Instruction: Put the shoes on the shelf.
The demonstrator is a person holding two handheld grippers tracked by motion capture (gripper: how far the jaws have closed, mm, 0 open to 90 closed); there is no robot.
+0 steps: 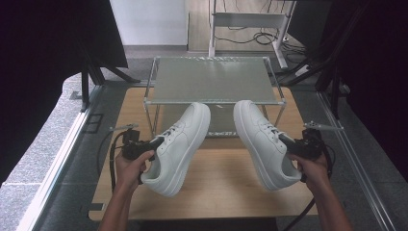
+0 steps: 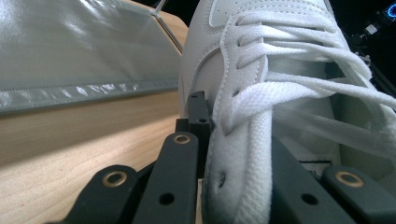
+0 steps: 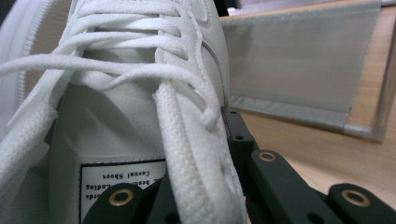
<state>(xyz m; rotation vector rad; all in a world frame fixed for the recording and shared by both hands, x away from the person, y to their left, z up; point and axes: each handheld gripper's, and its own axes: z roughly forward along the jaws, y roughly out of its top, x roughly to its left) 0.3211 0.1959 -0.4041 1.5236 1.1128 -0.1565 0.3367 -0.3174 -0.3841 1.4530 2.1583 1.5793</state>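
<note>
Both white shoes gripped and off the bench, not yet on the rack.

The left shoe (image 1: 179, 147) and right shoe (image 1: 264, 142) hang tilted, toes toward the low metal rack (image 1: 211, 79), just short of its front rail. The left gripper (image 1: 153, 143) is clamped on its shoe's lace-side upper, the right gripper (image 1: 288, 140) likewise; placing them looks to be what's left. Both forearms reach forward from below, hands level over the bench (image 1: 221, 187).

White sneakers (image 1: 180, 144) smooth leather; woven laces (image 2: 261, 93); table (image 1: 226, 187) matt wood.
</note>
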